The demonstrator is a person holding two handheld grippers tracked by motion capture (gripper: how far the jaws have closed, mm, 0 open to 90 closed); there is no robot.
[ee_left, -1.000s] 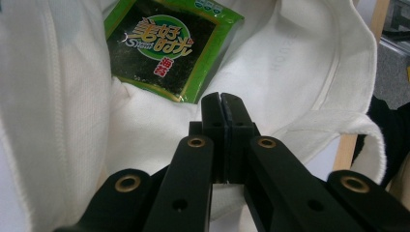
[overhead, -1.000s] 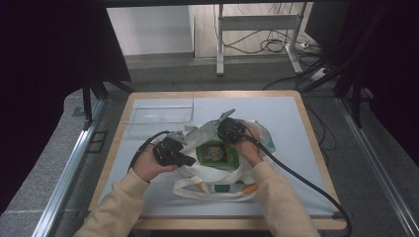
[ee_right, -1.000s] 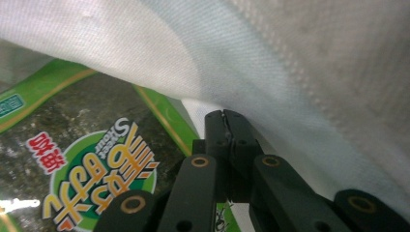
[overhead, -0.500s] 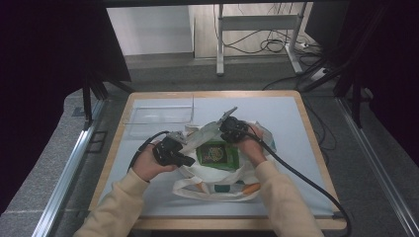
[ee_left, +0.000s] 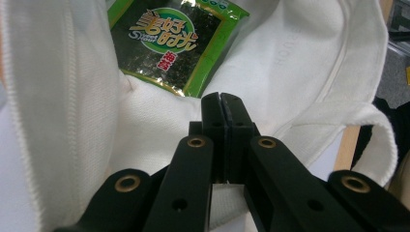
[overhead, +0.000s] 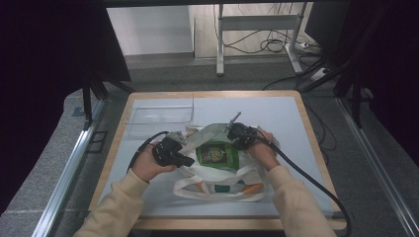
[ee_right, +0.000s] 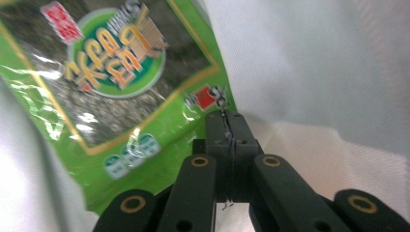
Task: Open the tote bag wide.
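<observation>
In the high view, a white canvas tote bag lies in the lower middle of the frame on a pale blue table with a wooden rim. A green seaweed snack packet lies in the bag's open mouth, at the centre of the frame. The left gripper sits just left of the packet, at the bag's left edge, held in a hand with a cream sleeve. The right gripper is just to the packet's upper right, at the bag's upper rim, with its black cable trailing to the lower right. A clear plastic box stands in the upper left part of the table, well apart from the bag.

In the left gripper view, the black jaws rise from the bottom centre, pressed together on a fold of the white bag fabric; cloth shows below the tips between them. The seaweed packet lies in the upper left of the frame, inside the bag, its near corner just beyond the jaw tips.

In the right gripper view, the jaws are pressed together at the bottom centre, pinching the bag's cloth right at the lower corner of the seaweed packet, which covers the upper left. White fabric covers the right side.
</observation>
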